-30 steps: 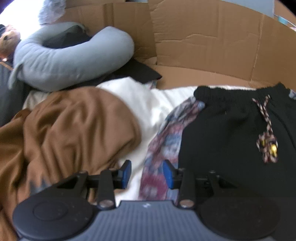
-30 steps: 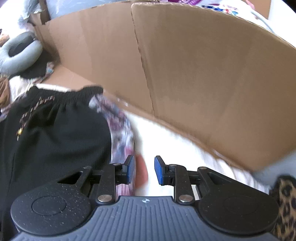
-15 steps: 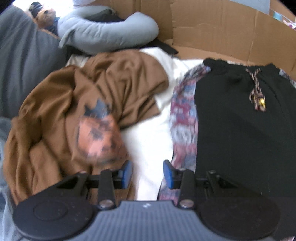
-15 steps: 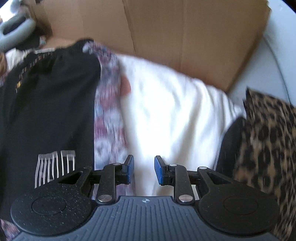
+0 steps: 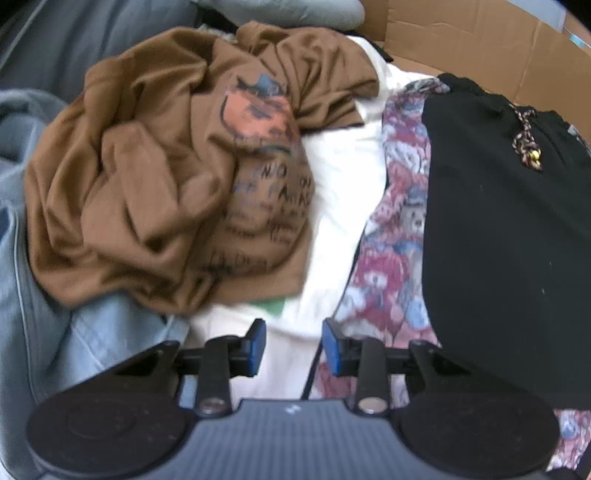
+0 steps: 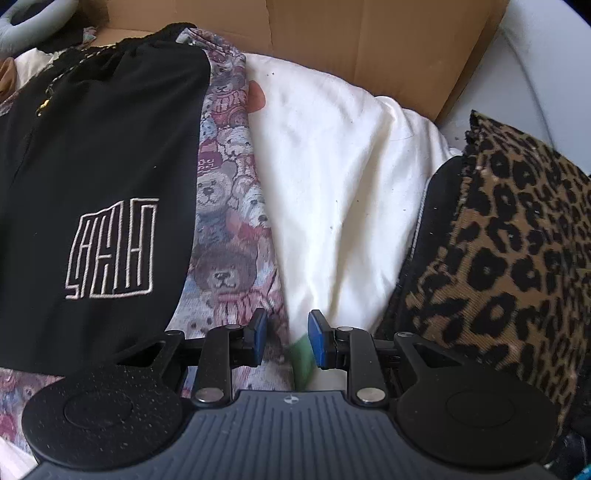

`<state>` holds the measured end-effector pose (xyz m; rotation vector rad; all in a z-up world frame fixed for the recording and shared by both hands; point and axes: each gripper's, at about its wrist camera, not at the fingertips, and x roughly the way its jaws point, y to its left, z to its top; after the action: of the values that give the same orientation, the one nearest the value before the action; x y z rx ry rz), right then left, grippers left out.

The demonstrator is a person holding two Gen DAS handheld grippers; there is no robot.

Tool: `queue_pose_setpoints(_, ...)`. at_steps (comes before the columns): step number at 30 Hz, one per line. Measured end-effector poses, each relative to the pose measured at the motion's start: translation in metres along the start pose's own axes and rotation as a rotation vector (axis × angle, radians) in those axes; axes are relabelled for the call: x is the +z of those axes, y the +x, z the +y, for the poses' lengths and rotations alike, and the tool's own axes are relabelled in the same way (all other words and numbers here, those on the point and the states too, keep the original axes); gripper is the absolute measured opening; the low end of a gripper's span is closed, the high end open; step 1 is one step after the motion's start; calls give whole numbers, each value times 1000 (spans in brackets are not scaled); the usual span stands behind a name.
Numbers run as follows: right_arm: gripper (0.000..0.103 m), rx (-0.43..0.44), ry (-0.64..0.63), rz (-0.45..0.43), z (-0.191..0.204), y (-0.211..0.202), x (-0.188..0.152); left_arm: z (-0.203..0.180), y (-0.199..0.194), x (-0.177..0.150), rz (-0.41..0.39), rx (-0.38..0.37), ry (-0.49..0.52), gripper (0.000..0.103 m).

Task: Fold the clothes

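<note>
A crumpled brown printed T-shirt (image 5: 159, 177) lies at the left on a white cloth (image 5: 343, 177). Right of it, black shorts (image 5: 509, 240) with a braided drawstring (image 5: 526, 144) lie flat on a teddy-bear patterned cloth (image 5: 391, 258). My left gripper (image 5: 294, 338) hovers over the white cloth. Its jaws are closing, with nothing between them. In the right wrist view the black shorts (image 6: 92, 147) show a white embroidered logo. My right gripper (image 6: 287, 332) stands open over the edge of the teddy-bear cloth (image 6: 229, 206) and the white cloth (image 6: 332, 177), holding nothing.
A cardboard wall (image 6: 369, 37) runs along the far side. A leopard-print cushion (image 6: 509, 240) lies at the right. Light blue denim (image 5: 44, 332) lies at the near left under the brown shirt, and a grey pillow (image 5: 295, 11) at the far left.
Both views have slid back toward the near side. The whole brown shirt now shows on the left. The shorts' logo and the leopard cushion have come into the right view. The left jaws have narrowed slightly.
</note>
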<state>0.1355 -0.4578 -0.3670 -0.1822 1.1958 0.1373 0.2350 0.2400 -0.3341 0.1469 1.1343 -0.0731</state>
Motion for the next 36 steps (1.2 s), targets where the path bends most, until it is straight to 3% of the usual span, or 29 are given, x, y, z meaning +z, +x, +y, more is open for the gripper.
queue_pose_setpoints(8,31,-2,70,-38,-2,-35,-13,2,1,-30,46,-48,-16,31)
queue_pose_setpoints(12,31,9,95,-58,-2,-50,-17,3,0,-41,75,-64,-36,7)
queue_pose_setpoints(17,34,24,125,-84,-3,-69,-22,-1,-14,-46,88,-68,-27,4)
queue_pose_setpoints(27,34,91,159,-104,12,-77,-28,8,-46,-51,74,-83,-23,5)
queue_pose_setpoints(29,34,113,161,-109,18,-76,-26,11,-46,-49,70,-105,-50,11)
queue_pose_setpoints(32,34,149,151,-123,30,-74,-22,13,-43,-50,63,-110,-56,32)
queue_pose_setpoints(36,34,224,136,-139,49,-68,-15,10,-37,-56,46,-110,-28,32)
